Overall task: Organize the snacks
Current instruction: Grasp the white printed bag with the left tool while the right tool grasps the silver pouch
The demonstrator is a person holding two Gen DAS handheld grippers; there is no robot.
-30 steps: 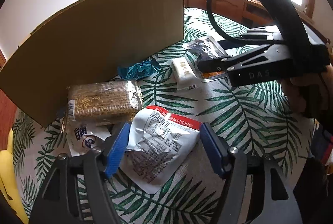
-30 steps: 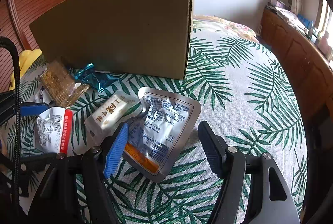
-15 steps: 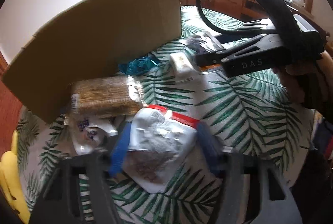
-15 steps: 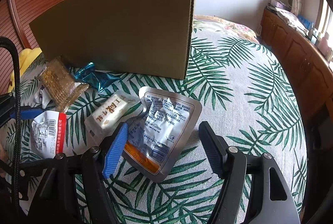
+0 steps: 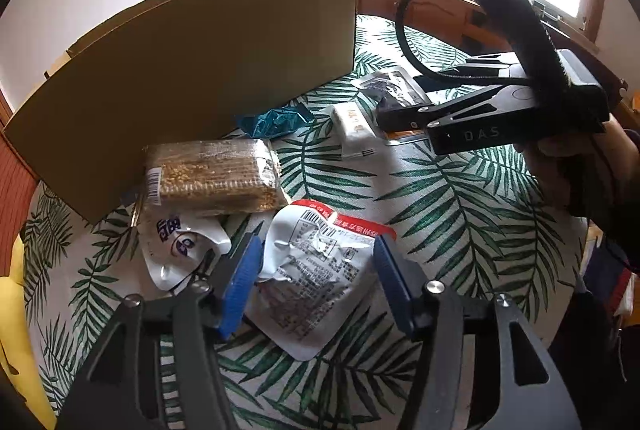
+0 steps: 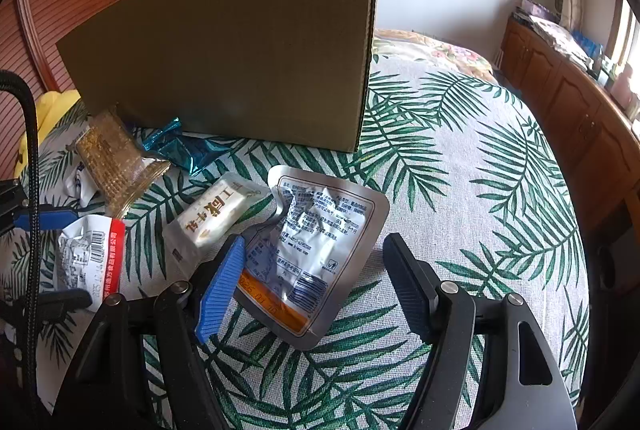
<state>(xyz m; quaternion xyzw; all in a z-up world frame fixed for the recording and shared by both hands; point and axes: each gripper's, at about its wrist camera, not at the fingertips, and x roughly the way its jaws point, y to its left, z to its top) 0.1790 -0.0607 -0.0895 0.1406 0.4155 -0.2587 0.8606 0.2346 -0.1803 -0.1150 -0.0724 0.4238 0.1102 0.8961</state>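
A white pouch with a red band point(image 5: 316, 270) lies flat on the leaf-print cloth between the fingers of my left gripper point(image 5: 318, 270). Its jaws are opening and the blue pads stand at the pouch's two edges without squeezing it. My right gripper point(image 6: 316, 250) is open over a silver foil pouch point(image 6: 320, 230) that rests on the cloth, its left pad over the pouch's edge. A tall cardboard box point(image 5: 200, 70) stands behind the snacks. Against it lie a grain bar in clear wrap point(image 5: 212, 170), a blue foil wrapper point(image 5: 272, 120) and a small white bar pack point(image 5: 352, 126).
A white pouch with blue print point(image 5: 176, 242) sits partly under the grain bar. A hand point(image 5: 560, 158) holds the right gripper at the right. The leaf-print cloth point(image 6: 460, 190) stretches right of the box. Wooden cabinets point(image 6: 560, 78) line the far right; something yellow point(image 5: 12, 310) lies at the left edge.
My left jaws narrowed onto the red-banded pouch half a second ago and have widened again; the pouch lies in about the same spot. The right gripper has not moved.
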